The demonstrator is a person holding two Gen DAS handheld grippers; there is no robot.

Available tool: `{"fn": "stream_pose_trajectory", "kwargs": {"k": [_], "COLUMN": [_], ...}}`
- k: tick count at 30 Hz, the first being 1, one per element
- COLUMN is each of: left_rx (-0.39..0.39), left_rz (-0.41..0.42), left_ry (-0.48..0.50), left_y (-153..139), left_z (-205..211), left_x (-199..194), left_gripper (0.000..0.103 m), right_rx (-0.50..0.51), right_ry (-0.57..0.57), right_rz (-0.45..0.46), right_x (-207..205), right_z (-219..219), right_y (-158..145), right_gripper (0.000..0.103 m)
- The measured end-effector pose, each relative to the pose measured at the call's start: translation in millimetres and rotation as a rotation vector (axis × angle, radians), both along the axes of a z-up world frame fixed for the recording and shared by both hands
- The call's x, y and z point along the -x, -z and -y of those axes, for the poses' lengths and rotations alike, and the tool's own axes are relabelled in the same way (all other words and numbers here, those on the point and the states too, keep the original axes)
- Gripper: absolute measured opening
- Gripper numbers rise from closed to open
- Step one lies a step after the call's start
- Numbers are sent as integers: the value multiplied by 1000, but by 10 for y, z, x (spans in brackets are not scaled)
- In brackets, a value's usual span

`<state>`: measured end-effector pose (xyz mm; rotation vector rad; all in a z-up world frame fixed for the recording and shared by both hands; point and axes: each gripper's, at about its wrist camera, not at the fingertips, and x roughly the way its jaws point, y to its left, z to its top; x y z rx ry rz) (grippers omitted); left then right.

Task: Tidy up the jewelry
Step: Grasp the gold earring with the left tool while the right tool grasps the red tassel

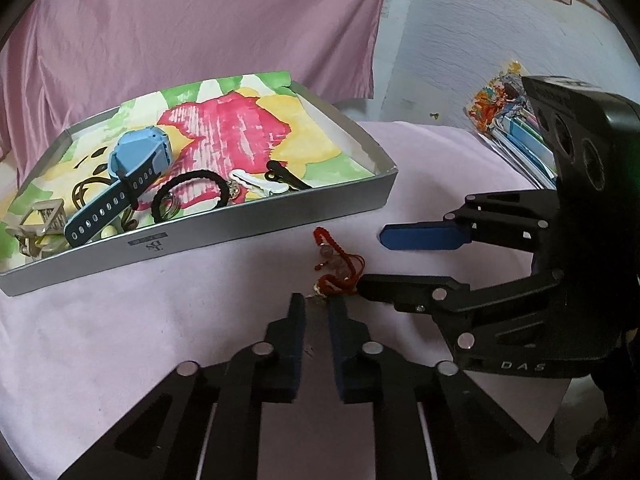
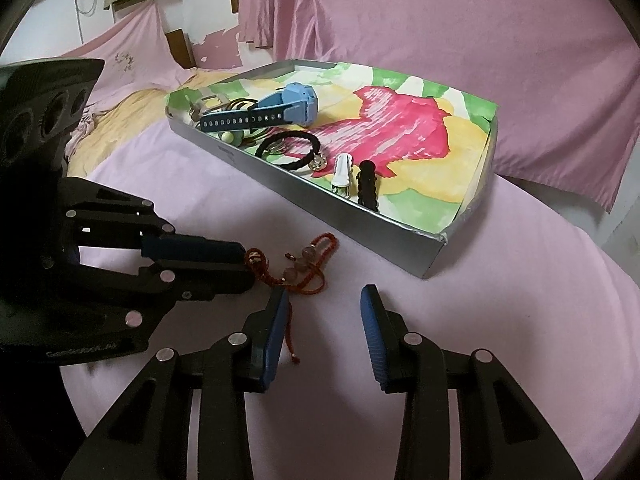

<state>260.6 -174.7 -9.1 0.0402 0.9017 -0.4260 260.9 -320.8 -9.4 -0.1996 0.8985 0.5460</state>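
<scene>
The left claw (image 1: 316,300) is nipped nearly shut on one end of the red bracelet (image 1: 340,264) on the pink bed, the right claw (image 2: 324,304) part-open and empty at its three o'clock; the pick-up is in hand, and next likely calls for lifting it to the tray (image 1: 240,224) at eleven o'clock.

The left gripper (image 1: 318,300) has its fingers (image 1: 297,308) nearly together on one end of the red cord bracelet (image 1: 340,268) — the silver tray (image 1: 240,224) lies beyond, the right gripper (image 1: 370,260) beside.
</scene>
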Motion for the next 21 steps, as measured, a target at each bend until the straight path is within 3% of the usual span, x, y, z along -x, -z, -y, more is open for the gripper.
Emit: {"fn": "stream_pose_trajectory", "kwargs": {"k": [4,21], "left_rx": [11,28], "left_rz": [-7,-14], "left_ry": [-7,-69], "left_y": [8,0], "left_z": [-19,-259], "left_x": [-41,-94], "left_gripper": [4,3], "right_rx": [2,-18], "right_ry": [9,16], "right_rz": [1,-2], "right_x": [-3,-63], "right_z": [-26,-192], "right_y": [4,6], "right_gripper": [33,33]}}
